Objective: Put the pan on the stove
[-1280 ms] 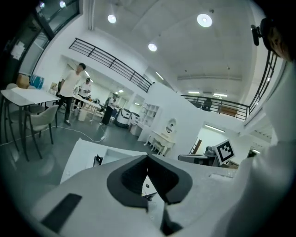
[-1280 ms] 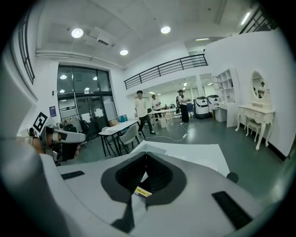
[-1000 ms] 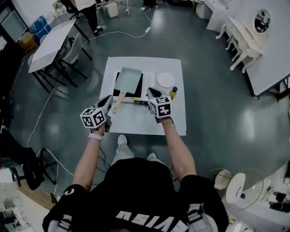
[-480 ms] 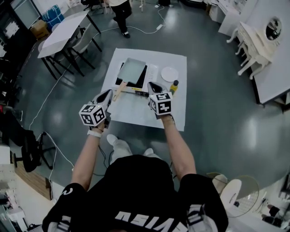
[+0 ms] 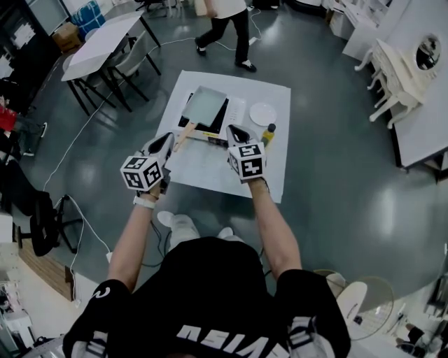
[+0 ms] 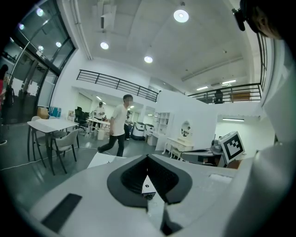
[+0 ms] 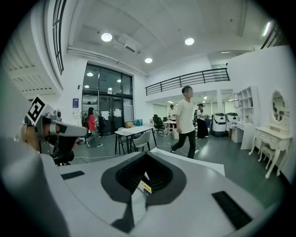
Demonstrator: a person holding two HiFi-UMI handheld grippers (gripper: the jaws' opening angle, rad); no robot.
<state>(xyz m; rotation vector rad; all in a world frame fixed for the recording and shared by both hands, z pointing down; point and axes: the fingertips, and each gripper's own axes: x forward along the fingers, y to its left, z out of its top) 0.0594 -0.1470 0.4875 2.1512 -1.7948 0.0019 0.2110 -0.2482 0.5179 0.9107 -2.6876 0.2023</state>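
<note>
grey pan [image 5: 204, 107] still flat on the black stove [image 5: 222, 117] at the far side of the white table [image 5: 210, 171], same as a second ago. left gripper [image 5: 165, 139] and right gripper [image 5: 235, 131] barely shifted, held near the table's near side, jaws pressed together on nothing; only a walker [image 5: 227, 17] newly crossing behind. looks like task done, no further reach needed.

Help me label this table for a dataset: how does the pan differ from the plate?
The pan is rectangular and grey; the plate is round and white. The pan has a wooden handle, the plate none. The pan rests on the black stove, the plate on the table beside it. Both look empty.
</note>
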